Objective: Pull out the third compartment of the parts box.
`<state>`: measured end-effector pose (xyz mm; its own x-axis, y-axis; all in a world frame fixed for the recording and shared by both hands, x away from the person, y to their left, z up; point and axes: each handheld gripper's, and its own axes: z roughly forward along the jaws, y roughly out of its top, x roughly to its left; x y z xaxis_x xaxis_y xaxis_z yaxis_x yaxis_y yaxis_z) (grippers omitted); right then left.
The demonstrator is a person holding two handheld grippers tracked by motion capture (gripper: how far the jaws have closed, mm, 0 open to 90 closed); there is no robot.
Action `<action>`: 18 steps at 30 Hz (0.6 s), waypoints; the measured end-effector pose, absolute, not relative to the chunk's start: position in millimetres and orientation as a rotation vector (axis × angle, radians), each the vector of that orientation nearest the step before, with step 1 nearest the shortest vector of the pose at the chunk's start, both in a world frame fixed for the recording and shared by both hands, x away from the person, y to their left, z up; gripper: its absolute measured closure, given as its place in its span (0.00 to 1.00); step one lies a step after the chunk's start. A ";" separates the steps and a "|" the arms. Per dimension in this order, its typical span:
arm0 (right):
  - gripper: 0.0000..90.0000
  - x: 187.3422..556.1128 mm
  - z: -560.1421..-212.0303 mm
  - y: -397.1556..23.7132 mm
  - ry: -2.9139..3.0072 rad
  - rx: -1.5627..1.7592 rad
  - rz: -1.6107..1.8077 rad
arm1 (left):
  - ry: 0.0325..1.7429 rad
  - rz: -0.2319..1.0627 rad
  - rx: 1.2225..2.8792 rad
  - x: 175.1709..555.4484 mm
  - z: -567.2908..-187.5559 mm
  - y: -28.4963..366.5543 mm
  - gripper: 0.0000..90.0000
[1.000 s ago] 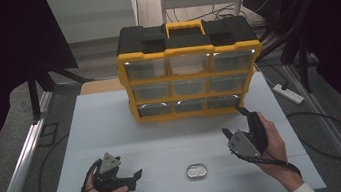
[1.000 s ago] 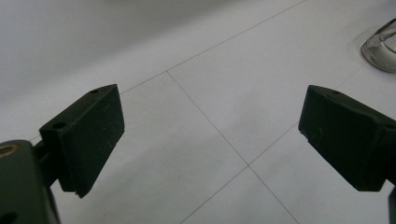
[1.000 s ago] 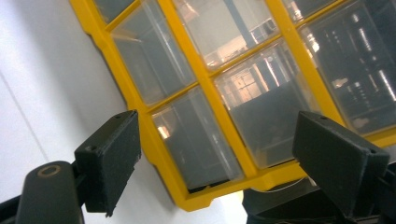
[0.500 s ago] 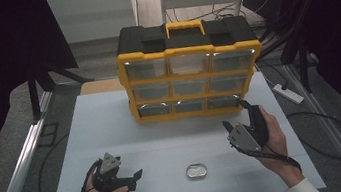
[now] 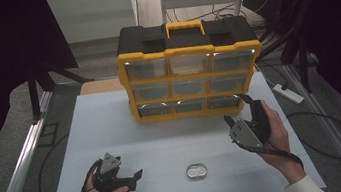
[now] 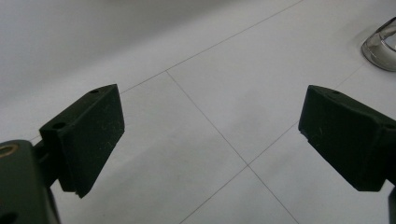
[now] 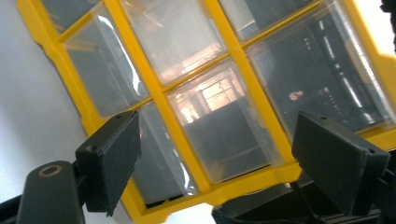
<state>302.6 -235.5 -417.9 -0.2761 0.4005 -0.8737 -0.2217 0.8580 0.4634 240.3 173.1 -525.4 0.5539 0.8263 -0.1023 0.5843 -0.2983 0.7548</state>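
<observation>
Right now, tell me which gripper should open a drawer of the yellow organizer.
Right. The right gripper is open, close to the organizer and facing its drawers; the left gripper sits low, aimed at bare table.

Your left gripper (image 5: pixel 132 178) sits low on the table (image 5: pixel 112 129), with the small dish (image 5: pixel 197 171) just to its right. Ahead of your right gripper (image 5: pixel 237 108) stands the drawer cabinet (image 5: pixel 190 73), near its jaws; the dish lies behind and left of it.
</observation>
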 end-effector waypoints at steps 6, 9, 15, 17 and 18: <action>0.17 304.4 -410.5 -236.2 1.740 0.142 0.612 | 1.134 0.394 2.010 240.4 -525.3 173.2 0.08; 0.17 305.0 -408.3 -234.3 1.738 0.140 0.608 | 1.135 0.395 2.010 240.3 -525.3 173.3 0.08; 0.17 306.7 -403.9 -231.6 1.730 0.130 0.605 | 1.134 0.397 2.012 240.4 -525.4 173.3 0.08; 0.17 307.4 -402.0 -231.1 1.725 0.130 0.603 | 1.133 0.398 2.011 240.5 -525.4 173.6 0.08; 0.17 308.0 -401.2 -230.7 1.723 0.131 0.604 | 1.132 0.399 2.013 240.5 -525.4 173.9 0.09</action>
